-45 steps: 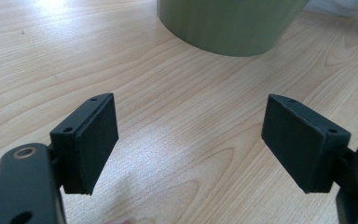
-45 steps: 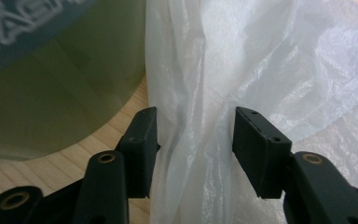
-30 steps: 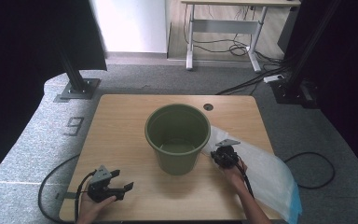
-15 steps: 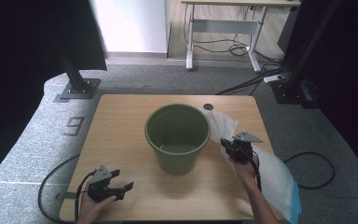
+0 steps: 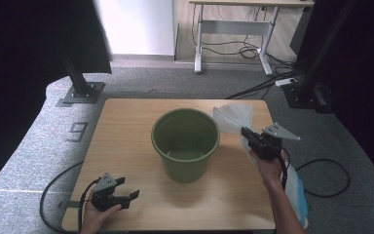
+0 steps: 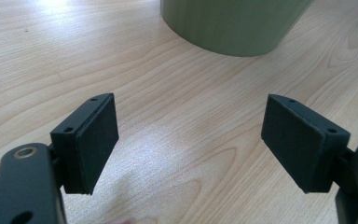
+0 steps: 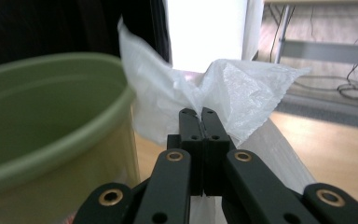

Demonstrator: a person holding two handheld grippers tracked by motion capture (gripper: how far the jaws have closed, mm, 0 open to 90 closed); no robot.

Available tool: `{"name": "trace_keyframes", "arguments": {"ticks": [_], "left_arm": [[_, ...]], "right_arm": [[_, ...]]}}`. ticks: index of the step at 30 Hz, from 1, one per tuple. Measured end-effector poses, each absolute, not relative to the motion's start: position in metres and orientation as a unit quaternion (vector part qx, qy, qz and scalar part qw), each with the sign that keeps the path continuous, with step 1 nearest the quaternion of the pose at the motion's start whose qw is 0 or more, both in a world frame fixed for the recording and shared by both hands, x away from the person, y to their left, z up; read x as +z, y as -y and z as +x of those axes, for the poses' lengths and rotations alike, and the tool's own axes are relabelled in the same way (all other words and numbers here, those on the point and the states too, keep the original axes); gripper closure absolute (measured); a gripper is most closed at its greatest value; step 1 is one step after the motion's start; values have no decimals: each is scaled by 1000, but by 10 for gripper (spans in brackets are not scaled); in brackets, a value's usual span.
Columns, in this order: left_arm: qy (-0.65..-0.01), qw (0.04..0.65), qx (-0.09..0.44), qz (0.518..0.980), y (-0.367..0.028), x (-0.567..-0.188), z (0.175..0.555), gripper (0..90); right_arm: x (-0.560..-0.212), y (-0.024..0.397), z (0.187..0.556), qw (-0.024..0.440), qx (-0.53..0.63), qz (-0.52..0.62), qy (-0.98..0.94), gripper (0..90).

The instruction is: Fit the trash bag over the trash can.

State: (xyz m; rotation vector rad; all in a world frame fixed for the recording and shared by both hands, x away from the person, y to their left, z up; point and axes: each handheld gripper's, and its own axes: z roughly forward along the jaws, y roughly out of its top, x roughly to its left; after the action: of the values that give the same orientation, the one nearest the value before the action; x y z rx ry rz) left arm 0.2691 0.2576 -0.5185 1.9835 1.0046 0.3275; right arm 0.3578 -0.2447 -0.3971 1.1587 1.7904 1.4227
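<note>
A green bucket stands upright in the middle of the wooden table, empty inside. To its right my right gripper is raised above the table and shut on a thin white plastic bag; the bag's top fans out above the closed jaws and the rest hangs down toward the table's right edge. The bucket rim is close on that gripper's left. My left gripper rests low at the table's front left, open, with only bare wood between its pads. The bucket's base lies ahead of it.
Beside the table's right edge lies a blue and white sheet or bag. Cables trail on the grey floor. A white desk frame stands behind, and black stand posts flank the table.
My right gripper has risen from the table beside the bucket, lifting the white bag with it so the bag now stands higher than the rim. The left gripper has stayed put.
</note>
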Motion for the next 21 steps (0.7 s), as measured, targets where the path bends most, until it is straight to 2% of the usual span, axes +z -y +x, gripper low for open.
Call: {"name": "trace_keyframes", "arguments": {"ticks": [11, 21], "left_arm": [[-404, 435, 134, 794, -258, -518, 268, 187], [-405, 448, 125, 787, -259, -516, 268, 190]], "right_arm": [[-363, 263, 349, 315, 558, 430, -636, 888], [-340, 268, 340, 324, 579, 415, -623, 888]]}}
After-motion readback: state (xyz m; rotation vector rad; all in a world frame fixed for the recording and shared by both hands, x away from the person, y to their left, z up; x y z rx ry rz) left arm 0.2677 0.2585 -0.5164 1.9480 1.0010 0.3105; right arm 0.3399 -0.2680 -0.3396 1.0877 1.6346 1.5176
